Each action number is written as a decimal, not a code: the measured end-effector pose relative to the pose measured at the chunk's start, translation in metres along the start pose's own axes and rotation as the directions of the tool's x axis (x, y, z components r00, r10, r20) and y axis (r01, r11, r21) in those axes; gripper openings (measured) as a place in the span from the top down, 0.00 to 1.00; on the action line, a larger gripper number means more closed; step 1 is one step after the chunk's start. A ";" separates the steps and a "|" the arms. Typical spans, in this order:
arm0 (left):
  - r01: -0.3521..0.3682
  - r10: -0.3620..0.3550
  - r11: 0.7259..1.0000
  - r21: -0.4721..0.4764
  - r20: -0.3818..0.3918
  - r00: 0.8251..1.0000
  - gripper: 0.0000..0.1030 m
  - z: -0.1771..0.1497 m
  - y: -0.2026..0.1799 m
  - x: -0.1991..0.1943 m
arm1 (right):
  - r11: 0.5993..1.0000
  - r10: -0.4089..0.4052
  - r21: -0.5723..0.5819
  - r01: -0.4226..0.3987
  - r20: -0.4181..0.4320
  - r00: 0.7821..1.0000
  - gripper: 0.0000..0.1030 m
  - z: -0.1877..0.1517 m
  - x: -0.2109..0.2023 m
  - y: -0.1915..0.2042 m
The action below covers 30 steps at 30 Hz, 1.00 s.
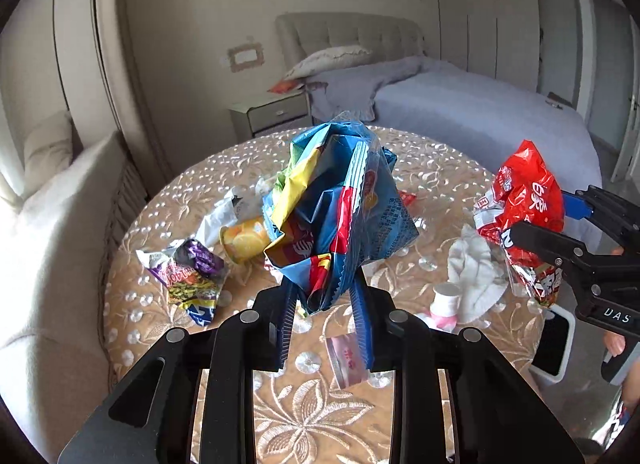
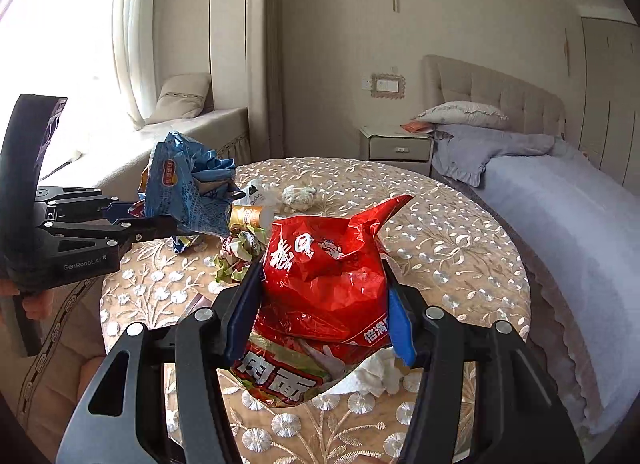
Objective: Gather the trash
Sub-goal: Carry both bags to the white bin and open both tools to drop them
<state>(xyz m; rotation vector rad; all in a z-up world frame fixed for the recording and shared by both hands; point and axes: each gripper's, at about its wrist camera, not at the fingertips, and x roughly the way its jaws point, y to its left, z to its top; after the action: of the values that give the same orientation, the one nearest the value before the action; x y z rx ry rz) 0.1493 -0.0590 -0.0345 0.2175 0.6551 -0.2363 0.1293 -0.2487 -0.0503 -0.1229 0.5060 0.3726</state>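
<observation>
"GenRobot.AI": left claw (image 2: 160, 220) | "肉面": red packet (image 2: 320, 284) | "UAS": right claw (image 1: 532, 220)

Cup (image 1: 244, 238) on table (image 1: 440, 168); bed (image 1: 480, 112) behind; nightstand (image 1: 272, 112) left of bed.

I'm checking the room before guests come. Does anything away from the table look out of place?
Yes. An orange-red wrapper lies on the bedside cabinet beside the bed, its end tucked under the pillow. It looks like litter like that on the table, left where none belongs.

Blown-out daylight from window (image 2: 60, 36), fisheye-bent, dark-vignetted edges.
</observation>
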 end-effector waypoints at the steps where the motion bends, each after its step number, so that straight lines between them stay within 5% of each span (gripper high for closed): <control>1: 0.023 -0.023 0.999 0.023 0.002 1.000 0.75 0.001 -0.013 -0.002 | 1.000 -0.011 0.004 0.011 0.006 1.000 0.44 -0.004 -0.009 -0.008; 8: 0.225 -0.224 0.954 0.197 -0.024 0.974 0.75 -0.005 -0.125 0.006 | 0.982 -0.186 0.040 0.186 -0.007 0.983 0.44 -0.052 -0.071 -0.077; 17: 0.478 -0.442 0.834 0.274 -0.187 0.877 0.75 -0.039 -0.257 0.058 | 0.941 -0.322 0.050 0.336 -0.186 0.928 0.44 -0.163 -0.105 -0.147; 22: 0.557 -0.462 0.778 0.291 -0.335 0.821 0.75 -0.074 -0.317 0.106 | 0.935 -0.298 0.094 0.342 -0.311 0.902 0.44 -0.215 -0.093 -0.181; 30: 0.627 -0.405 0.695 0.351 -0.529 0.745 0.75 -0.122 -0.385 0.185 | 0.966 -0.154 0.111 0.232 -0.470 0.869 0.44 -0.281 -0.060 -0.236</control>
<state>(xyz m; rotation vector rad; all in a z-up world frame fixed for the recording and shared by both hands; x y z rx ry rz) 0.1120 -0.4188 -0.2920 0.6080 1.0747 -0.9650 0.0433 -0.5439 -0.2590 -0.1006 0.9844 0.0973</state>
